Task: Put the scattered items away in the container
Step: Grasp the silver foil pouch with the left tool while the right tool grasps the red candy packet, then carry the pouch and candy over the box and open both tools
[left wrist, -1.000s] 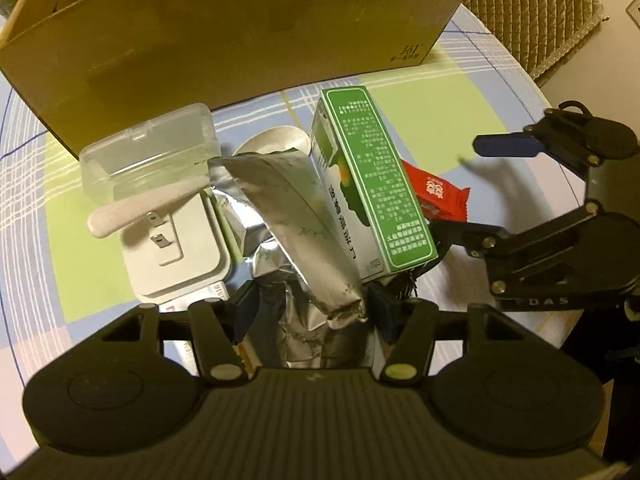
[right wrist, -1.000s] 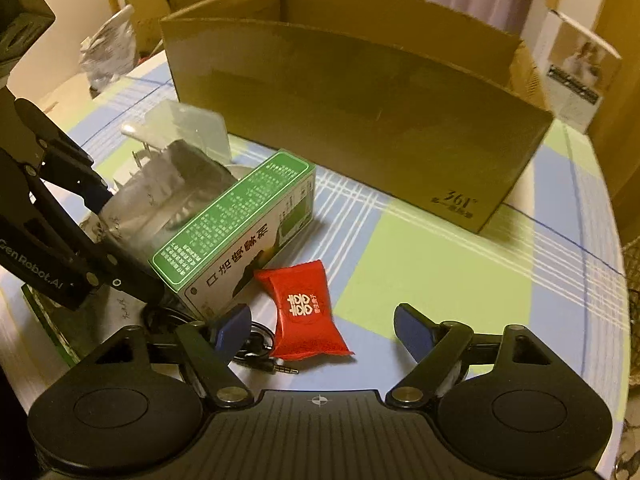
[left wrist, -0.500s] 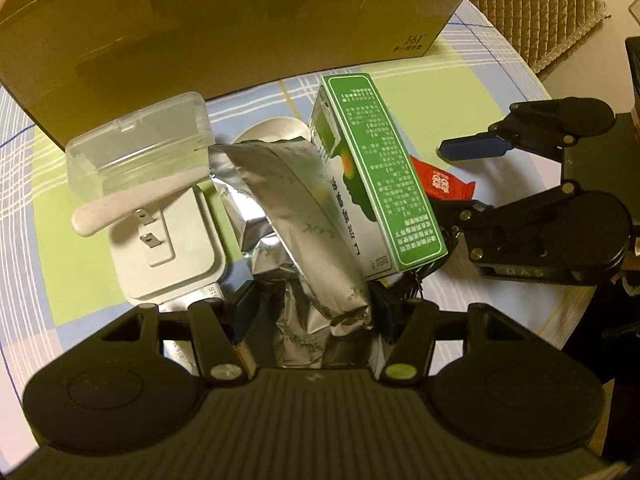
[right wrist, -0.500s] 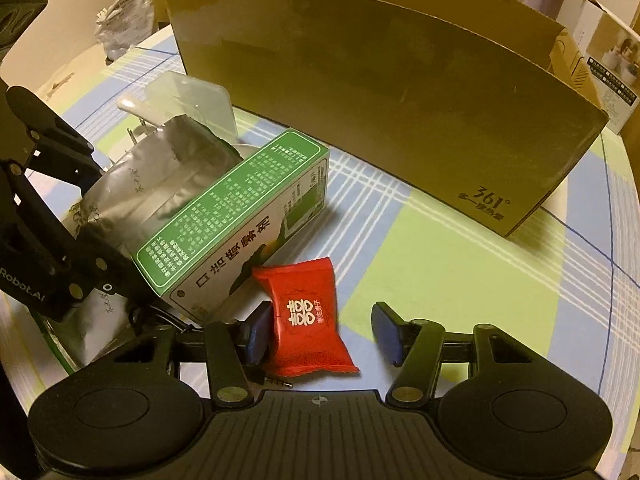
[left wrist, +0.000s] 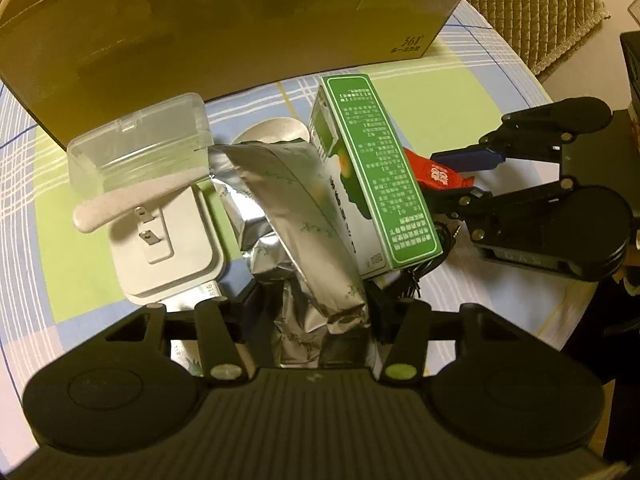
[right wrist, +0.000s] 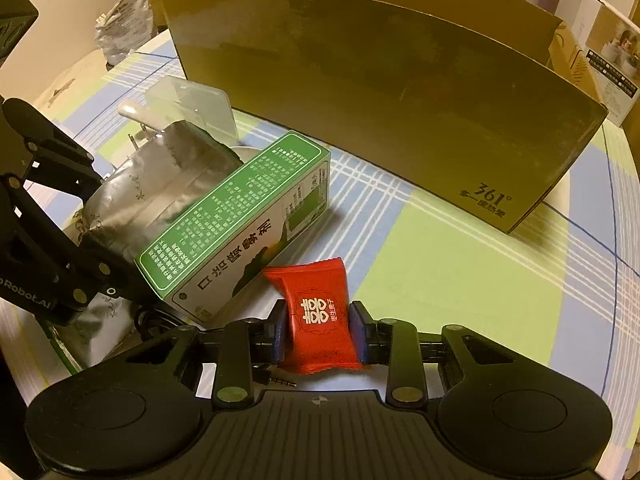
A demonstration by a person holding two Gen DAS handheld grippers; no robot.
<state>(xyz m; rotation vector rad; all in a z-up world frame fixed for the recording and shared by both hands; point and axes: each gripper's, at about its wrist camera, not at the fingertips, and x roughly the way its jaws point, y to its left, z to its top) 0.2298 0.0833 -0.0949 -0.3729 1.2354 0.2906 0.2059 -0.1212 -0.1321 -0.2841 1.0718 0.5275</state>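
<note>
The red candy packet (right wrist: pixel 320 316) has just been closed upon by the right claw (right wrist: pixel 319 336) and the silver foil pouch (left wrist: pixel 304 232) is clamped in the left claw (left wrist: pixel 316 320), so both can be lifted off the bench (right wrist: pixel 460 280) into the cardboard box (right wrist: pixel 380 92).

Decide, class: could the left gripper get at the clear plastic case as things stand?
Probably not yet. The left gripper has its jaws around the silver foil pouch, so it is occupied. The clear plastic case itself lies uncovered beside the pouch, with only a white spoon handle near it.

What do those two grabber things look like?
Both are black plastic. Each gripper, left and right, has two round knobs, a ribbed middle, thin jointed bars with silver screws and blue pads on the tips. White letters mark the left one's side.
</note>
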